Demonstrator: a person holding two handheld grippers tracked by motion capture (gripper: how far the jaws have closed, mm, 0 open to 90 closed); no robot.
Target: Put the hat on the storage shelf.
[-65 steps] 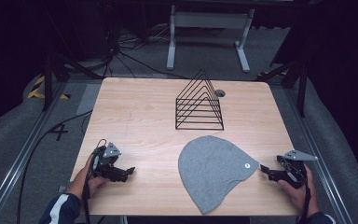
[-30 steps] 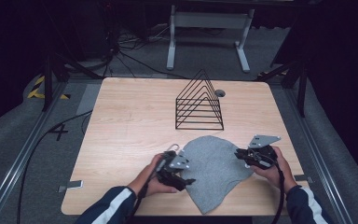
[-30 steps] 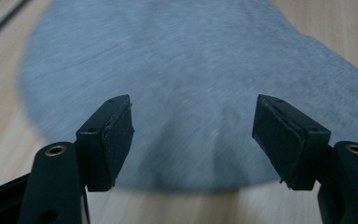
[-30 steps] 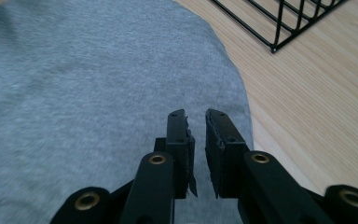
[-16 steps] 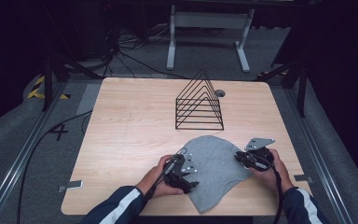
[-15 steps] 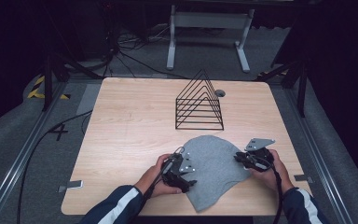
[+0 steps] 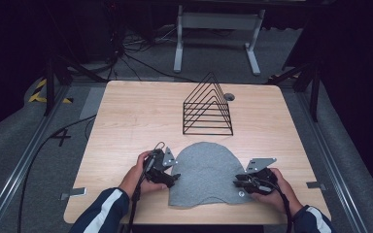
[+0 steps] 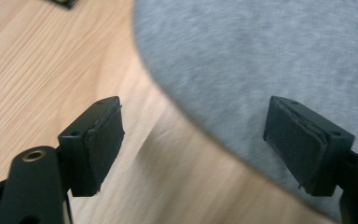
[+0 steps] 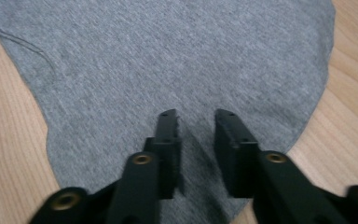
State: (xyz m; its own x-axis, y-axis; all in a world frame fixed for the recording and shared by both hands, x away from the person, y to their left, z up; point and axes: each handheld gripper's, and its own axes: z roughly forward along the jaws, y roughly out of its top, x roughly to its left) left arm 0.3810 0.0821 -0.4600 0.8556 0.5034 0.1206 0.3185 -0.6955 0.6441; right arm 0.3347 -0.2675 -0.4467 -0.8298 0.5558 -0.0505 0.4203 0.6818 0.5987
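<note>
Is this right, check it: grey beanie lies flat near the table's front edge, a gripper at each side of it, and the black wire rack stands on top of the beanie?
One thing is wrong. The black wire rack stands on the bare table behind the grey beanie, apart from it, as the high view shows. The rest holds: the beanie lies flat near the front edge, with the left gripper and the right gripper at its sides.

Recording lab: dark curtains (image 7: 349, 43), floor rails (image 7: 24, 160), taped table (image 7: 126, 116).

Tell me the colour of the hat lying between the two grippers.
Plain heather grey hat, no pattern; the right gripper view shows the knit best.
</note>
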